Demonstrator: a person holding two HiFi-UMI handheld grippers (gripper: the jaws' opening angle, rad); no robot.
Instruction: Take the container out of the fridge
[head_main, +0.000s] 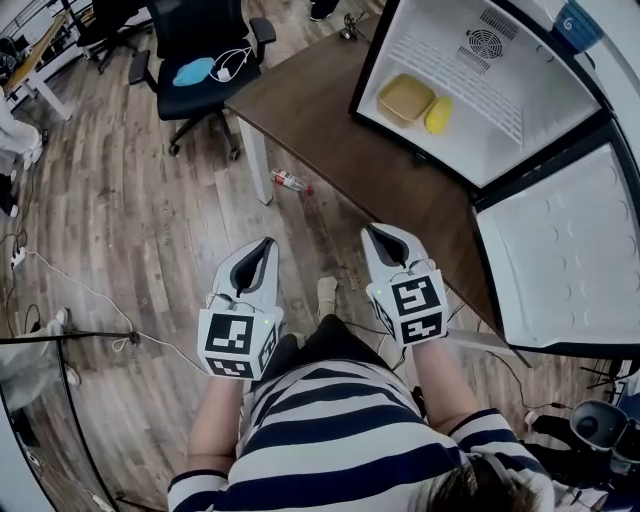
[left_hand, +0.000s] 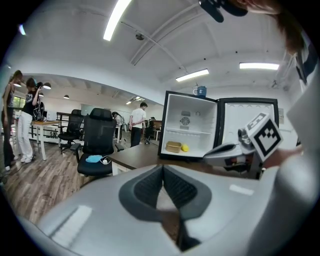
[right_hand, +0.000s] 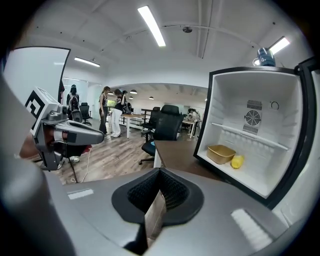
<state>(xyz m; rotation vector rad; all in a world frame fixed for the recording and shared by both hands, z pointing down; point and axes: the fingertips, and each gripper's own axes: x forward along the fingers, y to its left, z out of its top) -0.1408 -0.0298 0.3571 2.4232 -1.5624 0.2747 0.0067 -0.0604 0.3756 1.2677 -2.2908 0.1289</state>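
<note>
Container (head_main: 405, 99) is a shallow yellow tub with an open top. It sits on the shelf of the small fridge (head_main: 500, 60) on the desk (head_main: 330, 110), far and to the right, with the fridge door (head_main: 560, 250) swung wide open. A small yellow fruit (head_main: 438, 115) lies just beside it on its right, close enough to roll if nudged. The tub looks like thin plastic and seems empty, so it should be light and a little bendy, with smooth walls that could slip under a weak pinch. The best hold is probably its near rim, with one jaw inside the wall and one outside, and the tub kept level as it comes off the shelf. Another way would be one gripper on each side. The left gripper (head_main: 268, 243) and the right gripper (head_main: 372, 230) hang near the person's body, well apart from the fridge. Both have their jaws pressed together with nothing between them, so either would have to spread before reaching in.
</note>
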